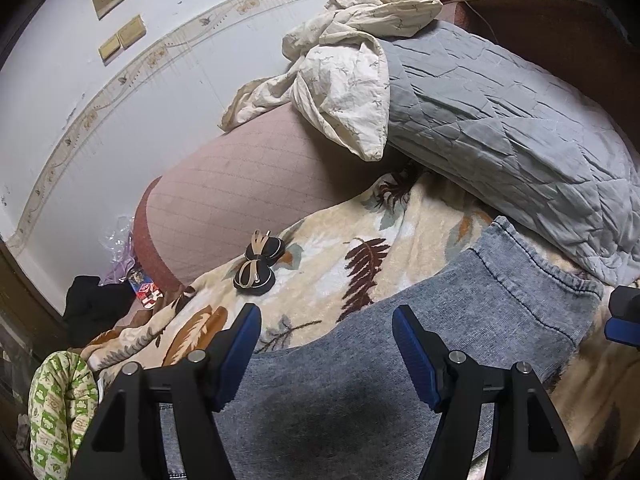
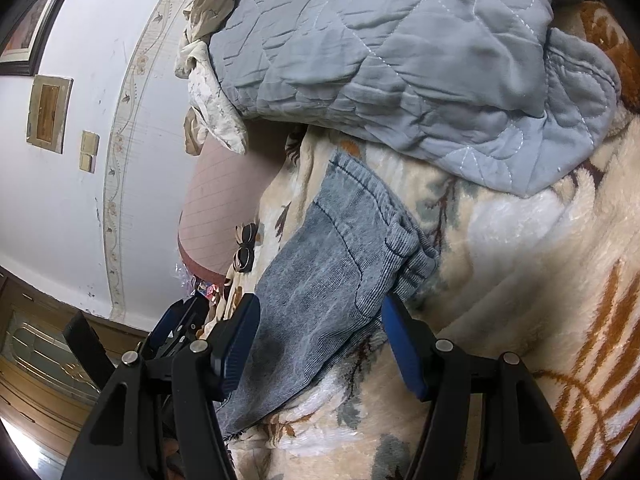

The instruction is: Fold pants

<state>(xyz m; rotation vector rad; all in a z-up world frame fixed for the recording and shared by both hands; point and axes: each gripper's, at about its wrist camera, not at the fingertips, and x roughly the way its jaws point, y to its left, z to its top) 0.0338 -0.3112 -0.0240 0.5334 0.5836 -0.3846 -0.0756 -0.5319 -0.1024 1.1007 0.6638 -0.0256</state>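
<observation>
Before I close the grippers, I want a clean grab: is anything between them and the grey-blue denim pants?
Nothing visible. The grey-blue denim pants lie bare on the leaf-print fleece blanket, between the open left gripper and right gripper fingers.

The pants point(image 1: 460, 320) are seen in mottled grey-blue with dark stitching. The blanket point(image 1: 332, 264) is patterned in cream with brown, orange and grey-green leaves. The quilt point(image 1: 500, 120) is stitched in pale grey-blue. The fingers point(image 1: 412, 356) are padded in blue on black. The wall point(image 1: 100, 100) is painted white with a floral border.
</observation>
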